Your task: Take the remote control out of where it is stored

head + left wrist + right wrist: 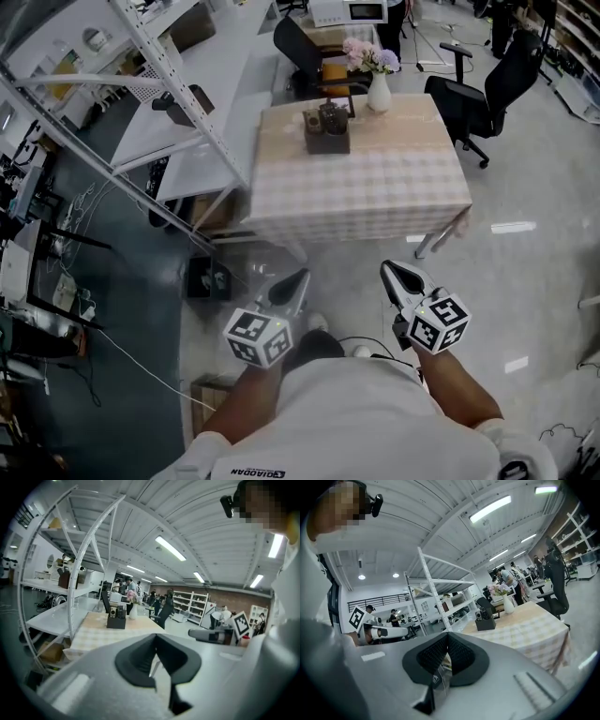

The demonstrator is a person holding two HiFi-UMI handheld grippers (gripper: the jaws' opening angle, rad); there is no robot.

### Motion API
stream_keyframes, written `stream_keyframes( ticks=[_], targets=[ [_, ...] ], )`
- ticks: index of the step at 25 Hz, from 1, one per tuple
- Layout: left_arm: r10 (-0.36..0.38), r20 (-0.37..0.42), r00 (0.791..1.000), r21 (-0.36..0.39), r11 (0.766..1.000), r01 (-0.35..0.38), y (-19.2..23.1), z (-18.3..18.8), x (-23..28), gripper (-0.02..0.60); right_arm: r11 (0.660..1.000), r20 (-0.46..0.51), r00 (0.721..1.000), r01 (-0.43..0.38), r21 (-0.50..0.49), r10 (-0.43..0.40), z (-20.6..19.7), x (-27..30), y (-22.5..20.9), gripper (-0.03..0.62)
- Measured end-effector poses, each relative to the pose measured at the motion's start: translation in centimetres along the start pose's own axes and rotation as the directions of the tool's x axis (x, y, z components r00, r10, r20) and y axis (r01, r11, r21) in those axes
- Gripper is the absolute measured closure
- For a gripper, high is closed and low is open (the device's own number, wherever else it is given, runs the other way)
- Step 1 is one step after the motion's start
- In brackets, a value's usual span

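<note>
The remote (333,114) is stored upright in a holder (326,141) on the table (375,192), at 12 o'clock from both grippers. The jaws of the left gripper (289,287) and the right gripper (401,279) are closed together, with nothing held. A vase (378,92) is seen at 2 o'clock of the holder.

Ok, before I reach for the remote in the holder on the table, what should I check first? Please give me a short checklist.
1. Holder upright on the table: ok.
2. Remote showing in the holder: ok.
3. Left gripper and right gripper near enough to reach it: not ok, both are short of the table.
4. Left gripper empty: ok, jaws together.
5. Right gripper empty: ok, jaws together. Open them before gripping.
6. Vase apart from the holder: ok, it stands beside it without touching.
</note>
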State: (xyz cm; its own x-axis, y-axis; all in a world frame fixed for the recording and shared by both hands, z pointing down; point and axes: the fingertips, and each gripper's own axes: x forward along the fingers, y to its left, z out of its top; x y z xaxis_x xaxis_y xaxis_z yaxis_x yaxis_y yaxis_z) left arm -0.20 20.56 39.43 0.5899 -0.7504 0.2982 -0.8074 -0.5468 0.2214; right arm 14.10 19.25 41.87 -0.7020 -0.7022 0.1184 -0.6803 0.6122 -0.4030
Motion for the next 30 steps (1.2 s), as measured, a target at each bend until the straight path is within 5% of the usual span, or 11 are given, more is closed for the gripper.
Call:
stream_keyframes(
  ticks=[15,30],
  targets=[
    [-0.061,-0.004,0.998,0.042,0.997,0.061,4.3,1.7,7.2,0.578,0.998,-0.003,0.998,0.057,-0.02,-0.057,0.8,4.4,-4.8,0.588],
    [-0.123,-0.036,0.992,0.081,0.989,0.126,15.2,6.2,15.2,0.578,0.992,-0.029,0.992,0.122,-0.037,-0.123,3.7,17.1,-8.9,0.588]
  ],
)
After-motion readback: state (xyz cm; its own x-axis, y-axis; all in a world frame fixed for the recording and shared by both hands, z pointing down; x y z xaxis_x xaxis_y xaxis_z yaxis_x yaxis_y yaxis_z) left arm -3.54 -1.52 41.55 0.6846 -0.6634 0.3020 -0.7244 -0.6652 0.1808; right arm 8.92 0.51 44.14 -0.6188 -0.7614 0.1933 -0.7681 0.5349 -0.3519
